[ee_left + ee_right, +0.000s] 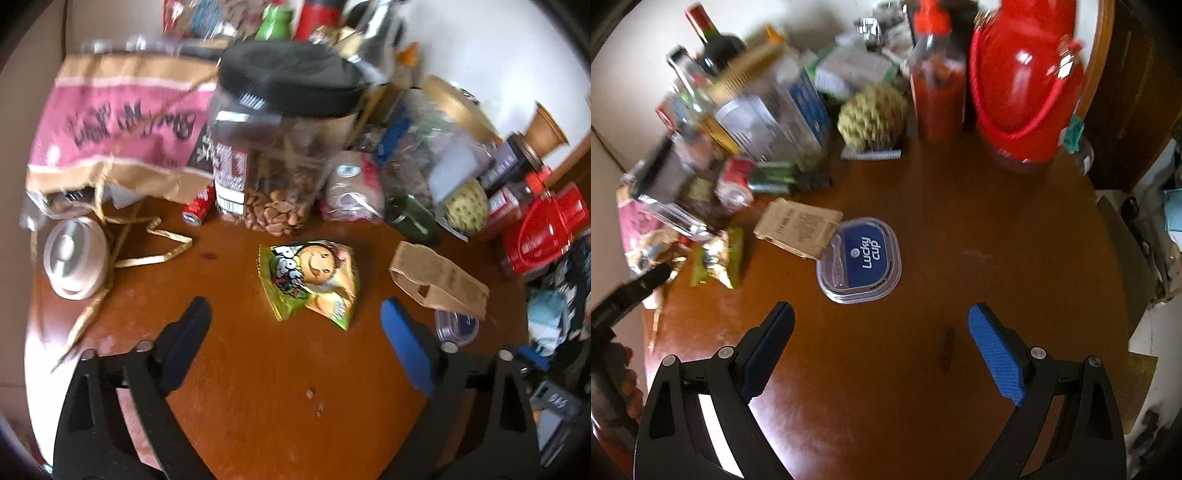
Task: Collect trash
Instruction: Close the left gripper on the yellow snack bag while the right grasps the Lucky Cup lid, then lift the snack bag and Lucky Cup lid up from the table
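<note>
Both the left gripper (295, 317) and right gripper (881, 321) gape wide and empty, so closing on the flat snack wrapper (312, 282) just before the nut jar (280, 147) risks skidding it jarward.

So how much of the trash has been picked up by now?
Nothing looks collected yet. Both the left gripper and right gripper are open and empty above the table. The snack wrapper, cardboard sleeve, Lucky Cup lid and white lid all lie there, untouched. The left gripper points at the wrapper.
</note>
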